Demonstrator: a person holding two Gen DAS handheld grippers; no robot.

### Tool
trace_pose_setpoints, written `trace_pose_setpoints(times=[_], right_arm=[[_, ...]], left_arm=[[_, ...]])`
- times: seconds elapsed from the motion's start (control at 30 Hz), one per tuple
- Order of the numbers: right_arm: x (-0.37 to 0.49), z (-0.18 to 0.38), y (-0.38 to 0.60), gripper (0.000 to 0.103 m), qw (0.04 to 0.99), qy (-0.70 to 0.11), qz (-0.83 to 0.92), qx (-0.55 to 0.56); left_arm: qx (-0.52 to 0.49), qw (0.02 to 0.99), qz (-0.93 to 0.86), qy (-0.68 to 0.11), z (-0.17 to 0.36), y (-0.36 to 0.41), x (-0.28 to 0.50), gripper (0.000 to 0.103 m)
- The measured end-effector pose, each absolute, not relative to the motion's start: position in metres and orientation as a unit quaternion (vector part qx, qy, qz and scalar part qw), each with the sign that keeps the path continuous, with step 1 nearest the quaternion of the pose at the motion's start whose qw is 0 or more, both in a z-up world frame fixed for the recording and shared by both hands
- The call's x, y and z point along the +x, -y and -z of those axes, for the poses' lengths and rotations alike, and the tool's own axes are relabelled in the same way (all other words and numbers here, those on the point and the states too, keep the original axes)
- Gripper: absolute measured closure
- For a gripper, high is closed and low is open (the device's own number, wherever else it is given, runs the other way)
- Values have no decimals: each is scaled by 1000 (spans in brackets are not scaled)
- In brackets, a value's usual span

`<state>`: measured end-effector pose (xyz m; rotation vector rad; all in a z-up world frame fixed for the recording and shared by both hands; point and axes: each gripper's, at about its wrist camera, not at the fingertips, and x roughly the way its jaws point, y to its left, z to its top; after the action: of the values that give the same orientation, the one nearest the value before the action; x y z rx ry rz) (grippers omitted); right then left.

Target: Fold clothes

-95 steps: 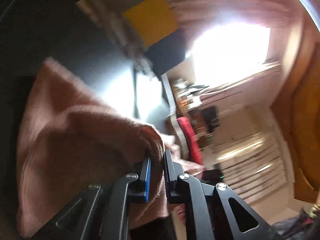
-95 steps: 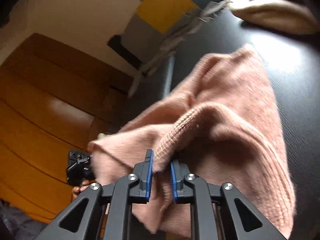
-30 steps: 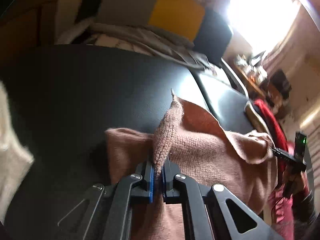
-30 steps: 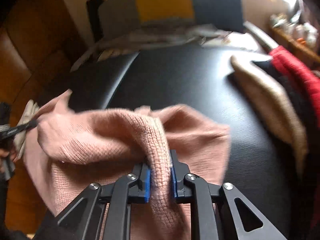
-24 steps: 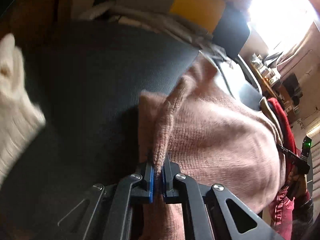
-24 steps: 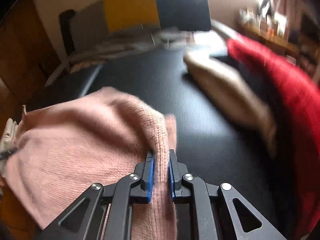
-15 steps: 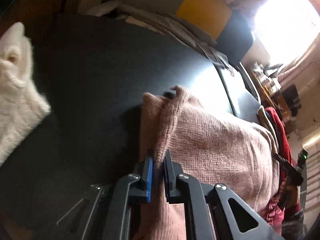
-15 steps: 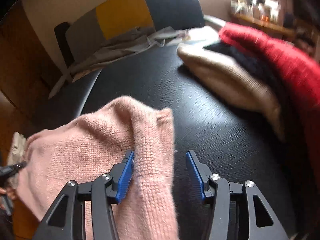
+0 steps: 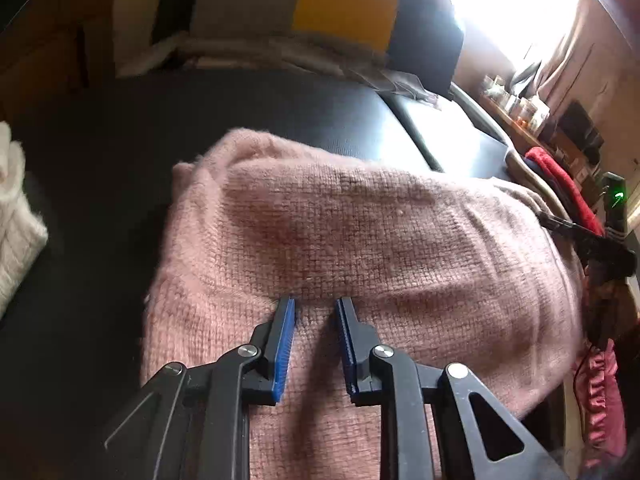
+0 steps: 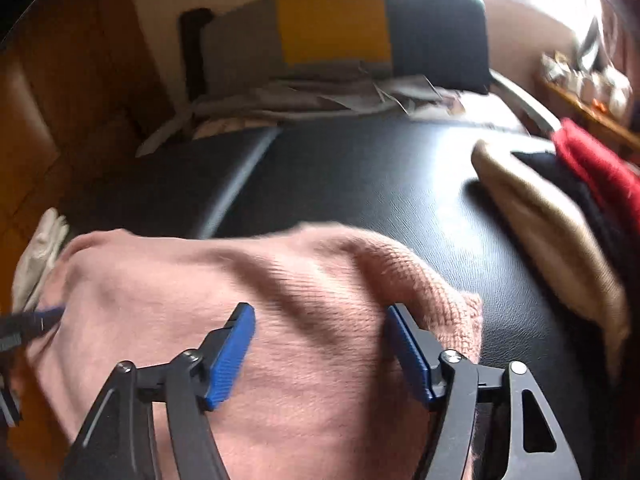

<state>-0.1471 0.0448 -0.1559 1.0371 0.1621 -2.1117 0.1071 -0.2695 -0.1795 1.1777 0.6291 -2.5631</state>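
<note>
1. The black padded surface [image 10: 360,168] is the biggest thing before me, stretching from my jaws out to the wall. I cannot tell what piece of furniture it is.
2. The pink sweater [image 9: 360,240] lies in a folded heap at the near edge of that surface, right under both of my tools. Its knit fills the lower half of both views.
3. A cushion [image 10: 332,20] in grey, yellow and dark blue blocks stands at the far end, with crumpled pale cloth [image 10: 320,100] in front of it.
4. A pile of clothes [image 10: 560,216], tan, black and red, sits to the right of the sweater, apart from it.
5. A white knit [image 9: 16,216] lies at the left edge of the left view, apart from the sweater.
6. My right gripper [image 10: 320,320] has its jaws spread wide over the sweater's right end, a hump of knit rising between them, nothing clamped.
7. My left gripper [image 9: 314,308] has its jaws parted by a narrow gap, tips resting against the sweater, gripping nothing.
</note>
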Motion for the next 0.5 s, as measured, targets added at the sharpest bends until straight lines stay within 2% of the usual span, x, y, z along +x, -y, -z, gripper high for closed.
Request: trace_pose_setpoints(times=[0.13, 0.3, 0.37, 0.43, 0.5], right_arm=[[-153, 166, -55, 31, 380, -31, 824, 419], [-161, 178, -68, 30, 379, 12, 817, 434], [-155, 168, -87, 21, 406, 58, 794, 449], [-149, 159, -108, 1, 431, 104, 769, 461], [-134, 155, -140, 0, 448, 132, 752, 465]], left_arm=[[367, 121, 884, -264, 193, 284, 131, 85], [378, 129, 888, -230, 195, 292, 114, 85], [391, 139, 882, -223, 188, 294, 107, 85], [396, 160, 878, -216, 175, 287, 103, 84], [375, 145, 893, -200, 155, 266, 101, 83]])
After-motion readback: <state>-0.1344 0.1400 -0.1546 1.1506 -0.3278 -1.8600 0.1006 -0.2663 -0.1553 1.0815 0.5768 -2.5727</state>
